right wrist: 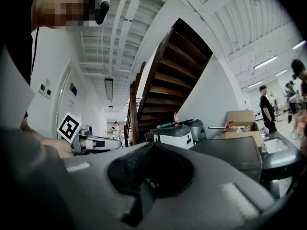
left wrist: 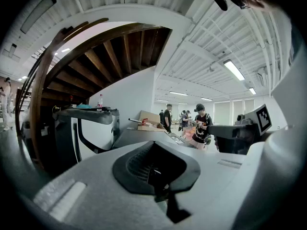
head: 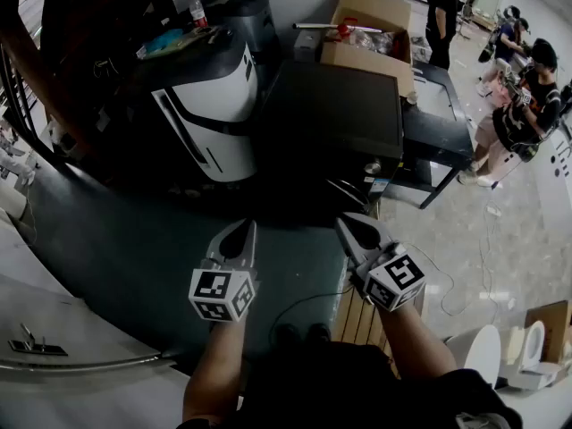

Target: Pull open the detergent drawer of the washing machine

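Holds left gripper [head: 239,231] closed on nothing, jaws pressed together; keeps right gripper [head: 350,224] just beside it, likewise closed and empty. Faces the dark washing machine [head: 335,119] near, ahead of both tips, detergent drawer lost in shadow; white appliance [head: 210,105] ahead-left.

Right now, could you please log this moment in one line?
left hand-held gripper: shut, empty | right hand-held gripper: shut, empty | neither touching anything
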{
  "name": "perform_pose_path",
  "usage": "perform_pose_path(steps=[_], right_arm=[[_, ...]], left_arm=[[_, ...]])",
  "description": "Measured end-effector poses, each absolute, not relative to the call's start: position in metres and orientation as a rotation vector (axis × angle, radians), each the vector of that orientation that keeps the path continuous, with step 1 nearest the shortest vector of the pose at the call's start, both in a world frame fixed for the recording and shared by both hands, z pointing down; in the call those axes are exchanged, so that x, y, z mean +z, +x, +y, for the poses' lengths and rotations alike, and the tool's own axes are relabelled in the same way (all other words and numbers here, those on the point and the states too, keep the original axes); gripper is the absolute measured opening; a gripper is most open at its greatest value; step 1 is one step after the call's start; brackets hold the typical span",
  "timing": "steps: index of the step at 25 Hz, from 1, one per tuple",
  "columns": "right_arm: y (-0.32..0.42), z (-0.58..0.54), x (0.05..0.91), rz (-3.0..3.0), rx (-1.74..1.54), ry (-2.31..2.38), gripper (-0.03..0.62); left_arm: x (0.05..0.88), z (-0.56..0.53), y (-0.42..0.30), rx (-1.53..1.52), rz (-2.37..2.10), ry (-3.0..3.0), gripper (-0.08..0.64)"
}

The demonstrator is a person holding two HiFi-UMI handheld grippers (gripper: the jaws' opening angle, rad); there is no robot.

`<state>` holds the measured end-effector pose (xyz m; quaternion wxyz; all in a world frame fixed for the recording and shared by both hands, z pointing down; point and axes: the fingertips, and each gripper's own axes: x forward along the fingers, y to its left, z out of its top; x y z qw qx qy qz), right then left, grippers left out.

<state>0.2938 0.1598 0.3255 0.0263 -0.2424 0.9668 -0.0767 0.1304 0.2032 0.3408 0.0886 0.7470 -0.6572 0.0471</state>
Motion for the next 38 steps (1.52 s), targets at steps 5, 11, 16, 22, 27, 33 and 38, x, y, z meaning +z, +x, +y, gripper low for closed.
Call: perform_pose_path(steps=[5,11,16,22,27,33,38], right_arm=[[0.298,0.158,0.326,2.976,-0.235,-0.766,-0.002],[0.303,0.158,0.329,2.985,-0.228,-0.768,-0.002],[0.305,0.166,0.328,2.983,-0.257,-0.693,-0.002],[0.310,0.181,0.323,2.953,-0.356,-0.598,0.002],[0.324,0.191,0.331,2.989,-0.353,-0.606,0.002],[0.325,0.200,0.341,3.014,-0.378,-0.593,0.002],[0.311,0.197,0.353,3.044,-0.415,-0.581,0.002]], left_arm=[[0.345,0.201,0.132,0.133,-1.948,2.223,0.011],[0.348,0.202,0.136,0.134,-1.940,2.224,0.011],[0.348,0.205,0.141,0.142,-1.944,2.221,0.011],[0.344,0.215,0.146,0.134,-1.975,2.208,0.011],[0.339,0.233,0.151,0.117,-2.015,2.184,0.011],[0.341,0.244,0.152,0.118,-2.019,2.173,0.011],[0.349,0.239,0.138,0.092,-2.010,2.156,0.011]])
